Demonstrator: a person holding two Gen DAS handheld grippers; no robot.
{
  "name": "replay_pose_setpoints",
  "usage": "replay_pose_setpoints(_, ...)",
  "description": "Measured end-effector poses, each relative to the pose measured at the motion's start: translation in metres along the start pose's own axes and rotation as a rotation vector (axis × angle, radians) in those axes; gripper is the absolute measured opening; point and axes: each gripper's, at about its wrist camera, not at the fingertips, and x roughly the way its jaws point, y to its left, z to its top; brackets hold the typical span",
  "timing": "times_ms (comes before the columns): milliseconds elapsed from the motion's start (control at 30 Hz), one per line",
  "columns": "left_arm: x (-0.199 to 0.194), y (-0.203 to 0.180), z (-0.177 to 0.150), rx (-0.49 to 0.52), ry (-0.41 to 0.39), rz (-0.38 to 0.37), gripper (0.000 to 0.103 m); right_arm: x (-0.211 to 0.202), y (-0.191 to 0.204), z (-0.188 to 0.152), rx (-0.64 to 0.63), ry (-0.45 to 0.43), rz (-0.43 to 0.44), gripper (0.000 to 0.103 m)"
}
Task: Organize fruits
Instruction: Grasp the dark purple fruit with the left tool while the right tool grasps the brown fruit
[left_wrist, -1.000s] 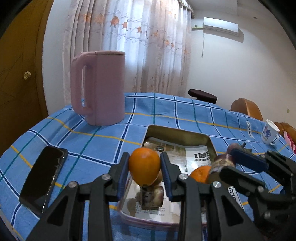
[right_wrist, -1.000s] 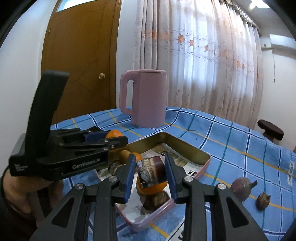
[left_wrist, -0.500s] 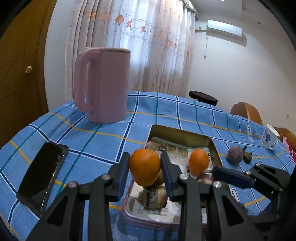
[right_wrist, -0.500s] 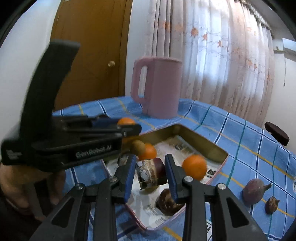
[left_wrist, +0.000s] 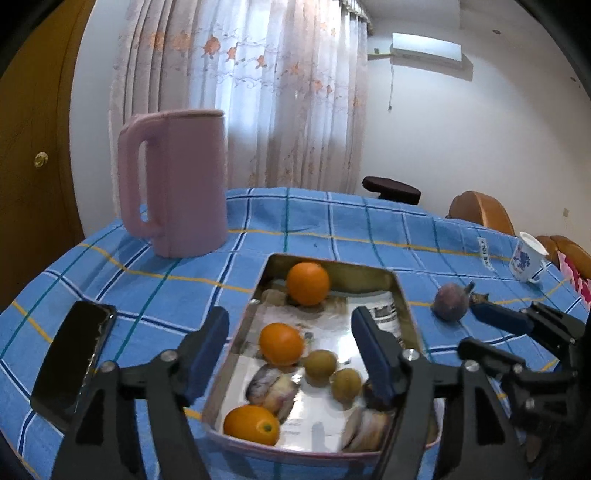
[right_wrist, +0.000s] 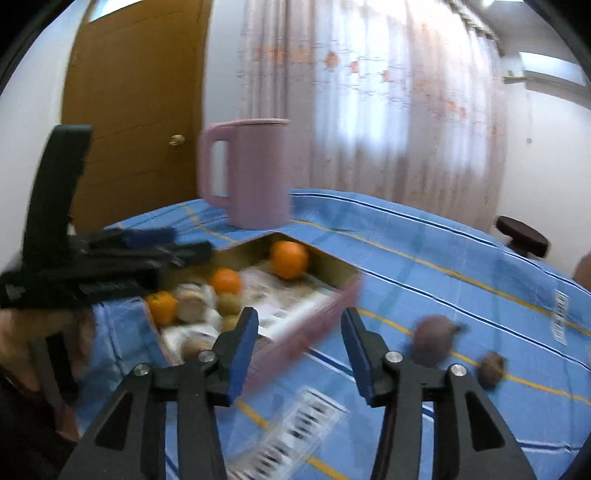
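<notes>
A metal tray on the blue checked cloth holds three oranges, one at the back, one mid-left and one at the front, plus small green fruits and purple ones. My left gripper hangs over the tray, its jaws opening with nothing pressed between them. My right gripper is beside the tray's right wall, over the cloth; its jaws are opening and empty. A purple fruit and a small brown one lie on the cloth to its right.
A pink jug stands behind the tray at the left. A black phone lies near the table's left edge, a white cup at the far right. A dark stool stands beyond the table.
My left gripper let go of the orange, which now lies in the tray. My right gripper released the purple fruit into the tray and swung right, off the tray.
</notes>
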Motion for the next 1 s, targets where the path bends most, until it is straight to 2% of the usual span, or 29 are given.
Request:
replay_pose_setpoints(133, 0.0, -0.029, 0.006, 0.045, -0.005, -0.043, 0.08, -0.019, -0.052, -0.012, 0.1, 0.018, -0.098, 0.05)
replay_pose_setpoints(233, 0.003, -0.057, 0.008, 0.084, 0.008, -0.077, 0.08, -0.033, -0.092, -0.018, 0.195, 0.032, -0.199, 0.05)
replay_pose_setpoints(367, 0.014, -0.095, 0.009, 0.133, 0.042, -0.117, 0.08, -0.027, -0.124, -0.02, 0.253, 0.099, -0.265, 0.05)
replay_pose_setpoints(567, 0.039, -0.134, 0.009, 0.183, 0.093, -0.132, 0.08, 0.002, -0.148, -0.021, 0.308, 0.193, -0.251, 0.05)
replay_pose_setpoints(633, 0.045, -0.141, 0.01, 0.189, 0.106, -0.137, 0.08, 0.013, -0.155, -0.024, 0.326, 0.213, -0.263, 0.05)
replay_pose_setpoints(800, 0.056, -0.153, 0.012, 0.216, 0.127, -0.13, 0.08, 0.037, -0.17, -0.026, 0.388, 0.277, -0.22, 0.05)
replay_pose_setpoints(867, 0.059, -0.156, 0.012, 0.222, 0.14, -0.135, 0.08, 0.046, -0.176, -0.03, 0.424, 0.313, -0.185, 0.041)
replay_pose_setpoints(933, 0.062, -0.159, 0.013, 0.222, 0.151, -0.145, 0.08, 0.042, -0.179, -0.032, 0.447, 0.307, -0.164, 0.041)
replay_pose_setpoints(1000, 0.065, -0.162, 0.014, 0.222, 0.159, -0.153, 0.08, 0.032, -0.178, -0.036, 0.452, 0.291, -0.179, 0.041)
